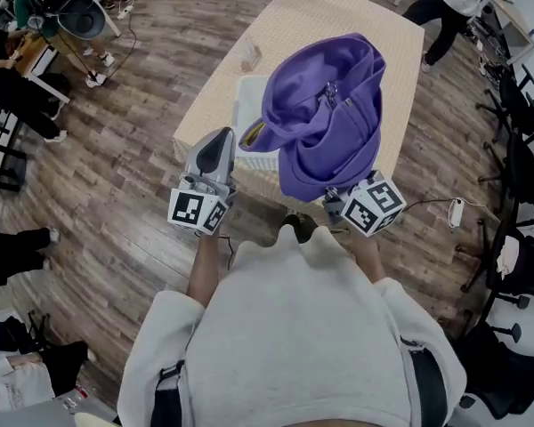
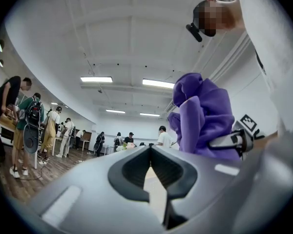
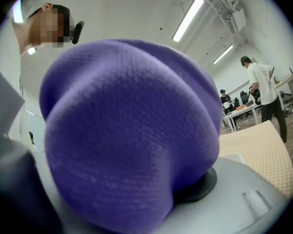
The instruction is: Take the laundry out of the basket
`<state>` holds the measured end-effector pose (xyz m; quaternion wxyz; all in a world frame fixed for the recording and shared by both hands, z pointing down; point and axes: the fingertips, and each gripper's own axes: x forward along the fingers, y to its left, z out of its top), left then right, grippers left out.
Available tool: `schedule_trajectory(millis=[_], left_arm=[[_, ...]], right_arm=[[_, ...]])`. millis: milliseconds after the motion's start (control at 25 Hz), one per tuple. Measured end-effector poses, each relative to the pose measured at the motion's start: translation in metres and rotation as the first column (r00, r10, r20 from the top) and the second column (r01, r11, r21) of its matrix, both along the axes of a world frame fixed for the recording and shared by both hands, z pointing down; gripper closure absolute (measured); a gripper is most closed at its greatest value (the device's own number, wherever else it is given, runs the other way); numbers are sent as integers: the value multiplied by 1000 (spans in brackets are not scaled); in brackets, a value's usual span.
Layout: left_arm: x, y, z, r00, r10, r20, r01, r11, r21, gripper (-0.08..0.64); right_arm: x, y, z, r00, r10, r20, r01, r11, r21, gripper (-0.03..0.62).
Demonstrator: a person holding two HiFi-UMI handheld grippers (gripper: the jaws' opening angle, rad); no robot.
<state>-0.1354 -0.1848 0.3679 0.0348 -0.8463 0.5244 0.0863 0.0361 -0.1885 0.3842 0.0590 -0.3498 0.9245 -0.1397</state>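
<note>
Hovering left gripper [image 1: 215, 140]: jaws clenched tip to tip with nothing between them. It is held up at the near-left corner of the table, just left of the basket.
Bystanders [image 1: 13, 56]: people seated and standing along the left edge of the wood floor, well apart from the table.
Laundry basket [image 1: 247, 105]: white, on the near part of the table. Only its left rim and wall show, the rest is under the hanging garment.
Purple hoodie [image 1: 325, 118]: lifted clear above the basket in a bunch, zip pull visible, lower folds draping over the basket's right side.
Right gripper [image 1: 338, 198]: clamped on the hoodie's lower edge. Cloth fills the space between its jaws and most of its own view.
Table [image 1: 338, 16]: cream textured top, bare at the far end.
Office chairs [image 1: 516, 105]: black, lined up along the right wall.
</note>
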Motion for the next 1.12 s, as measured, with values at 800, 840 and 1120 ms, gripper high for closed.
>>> schedule_trajectory(millis=[800,840,1120], left_arm=[[10,176,19,994,95,-46,-96,995,-29,551],[17,179,18,994,102,-47,-104,994,-27,551],[51,200,3,995,97,-31,-97,995,-13,551]], right_arm=[[3,187,12,993,103,-49,-103,995,5,259],[8,190,12,993,109,-50,-109,994,4,259],[45,209,8,994,101,-37,-101,995,-6,258]])
